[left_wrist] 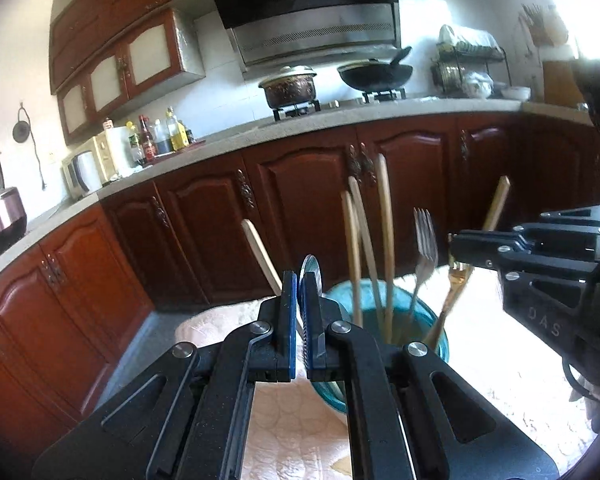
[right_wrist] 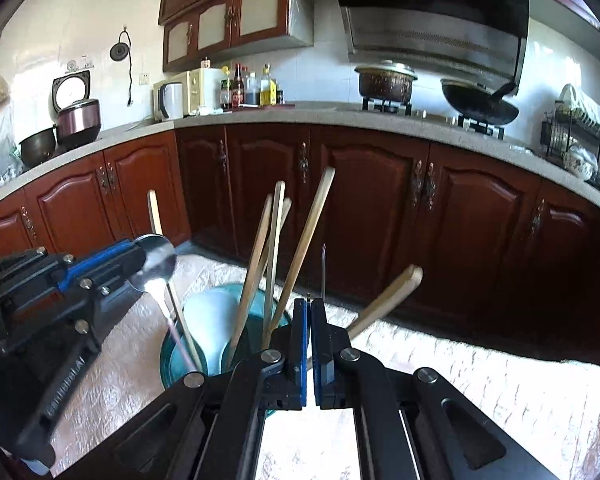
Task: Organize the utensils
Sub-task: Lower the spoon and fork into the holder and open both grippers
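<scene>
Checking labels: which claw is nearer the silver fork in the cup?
Right. The right claw, gripping a gold fork, sits beside the silver fork; the left claw, holding a spoon, is across the cup.

A glass holder (right_wrist: 172, 354) stands on a quilted cloth (right_wrist: 480, 364), with chopsticks (right_wrist: 256, 276) and a fork (left_wrist: 424, 256) upright in it. Behind the cloth runs a row of cabinets under a counter (right_wrist: 324, 118). On it, from left to right in the right wrist view, sit a kettle (right_wrist: 170, 100), bottles (right_wrist: 252, 88), a pot (right_wrist: 386, 80), a wok (right_wrist: 480, 106) and a dish rack (right_wrist: 580, 136).
</scene>
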### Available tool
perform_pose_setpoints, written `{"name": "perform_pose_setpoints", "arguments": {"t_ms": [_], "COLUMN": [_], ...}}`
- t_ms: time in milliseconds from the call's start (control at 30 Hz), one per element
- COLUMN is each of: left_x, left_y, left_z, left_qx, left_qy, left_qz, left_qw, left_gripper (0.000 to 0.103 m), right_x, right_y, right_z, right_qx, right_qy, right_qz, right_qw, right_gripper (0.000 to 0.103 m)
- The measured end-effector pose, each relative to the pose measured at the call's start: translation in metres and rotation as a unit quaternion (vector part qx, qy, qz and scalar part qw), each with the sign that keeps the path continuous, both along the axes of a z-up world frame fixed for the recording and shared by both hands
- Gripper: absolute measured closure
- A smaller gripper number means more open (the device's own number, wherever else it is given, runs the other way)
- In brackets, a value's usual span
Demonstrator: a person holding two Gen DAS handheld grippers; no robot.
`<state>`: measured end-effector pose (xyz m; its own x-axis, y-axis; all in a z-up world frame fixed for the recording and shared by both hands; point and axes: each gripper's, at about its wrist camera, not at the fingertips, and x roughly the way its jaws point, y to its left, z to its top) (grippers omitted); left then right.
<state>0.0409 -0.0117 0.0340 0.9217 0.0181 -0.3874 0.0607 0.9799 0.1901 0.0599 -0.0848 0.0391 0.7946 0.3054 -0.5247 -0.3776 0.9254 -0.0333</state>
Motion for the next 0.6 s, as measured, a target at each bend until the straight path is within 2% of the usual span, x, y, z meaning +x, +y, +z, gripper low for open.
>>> {"name": "perform_pose_setpoints", "arguments": {"t_ms": [300,433,533,600], "left_x": [0.001,-0.001,0.0,0.001], "left_y": [-0.005,-0.005,-0.004,0.0], "left_z": [-0.025,-0.029,-0.028,-0.027], "left_qx": [-0.019,-0.028,-0.038,-0.052], "left_qy": [0.052,0.066,0.073,0.08], "left_qz": [-0.005,-0.009,-0.008,-0.01], "left_qw": [0.9984,0.9974,0.9966,0.9954], "left_gripper": [0.101,0.101,0.1,0.1], "right_x": [0.006,0.008,0.007,0.003], "right_y": [-0.007,-0.018,-0.025,-0.031], "right_z": [-0.034,-0.04,-0.039,-0.037], "right_qx": [0.031,0.078,0.1,0.112], "right_qy": [0.065,0.096,0.102,0.102], "right_qz": [0.018,0.026,0.025,0.025], "right_qw": [0.997,0.992,0.989,0.988], "right_gripper": [0.101,0.101,0.092,0.082]}}
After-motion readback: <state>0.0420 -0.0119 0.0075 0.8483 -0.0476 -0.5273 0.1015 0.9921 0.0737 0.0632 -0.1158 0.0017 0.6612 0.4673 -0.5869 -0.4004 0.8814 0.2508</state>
